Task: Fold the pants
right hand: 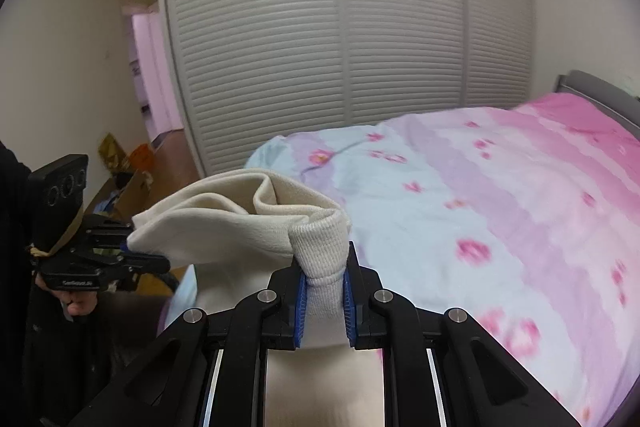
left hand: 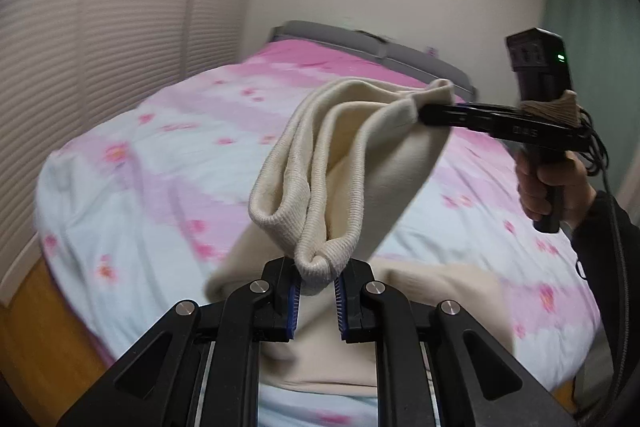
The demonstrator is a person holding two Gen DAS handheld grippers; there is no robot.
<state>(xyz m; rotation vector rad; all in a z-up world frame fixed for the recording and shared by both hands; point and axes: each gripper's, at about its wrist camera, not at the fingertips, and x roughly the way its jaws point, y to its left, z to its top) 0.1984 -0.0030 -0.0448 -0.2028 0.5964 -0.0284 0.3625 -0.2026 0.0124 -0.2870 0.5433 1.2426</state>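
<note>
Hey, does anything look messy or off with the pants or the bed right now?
Nothing damaged or spilled. The cream pants hang bunched between the left gripper and right gripper, each shut on a ribbed edge, with the middle sagging in loose folds, not flat. The bed cover is slightly rumpled, nothing more.

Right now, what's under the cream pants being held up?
Under the pants lies the pink and blue floral bedspread, with cloth hanging toward it. Both grippers, left and right, pinch the ribbed band. The bed directly below is covered.
</note>
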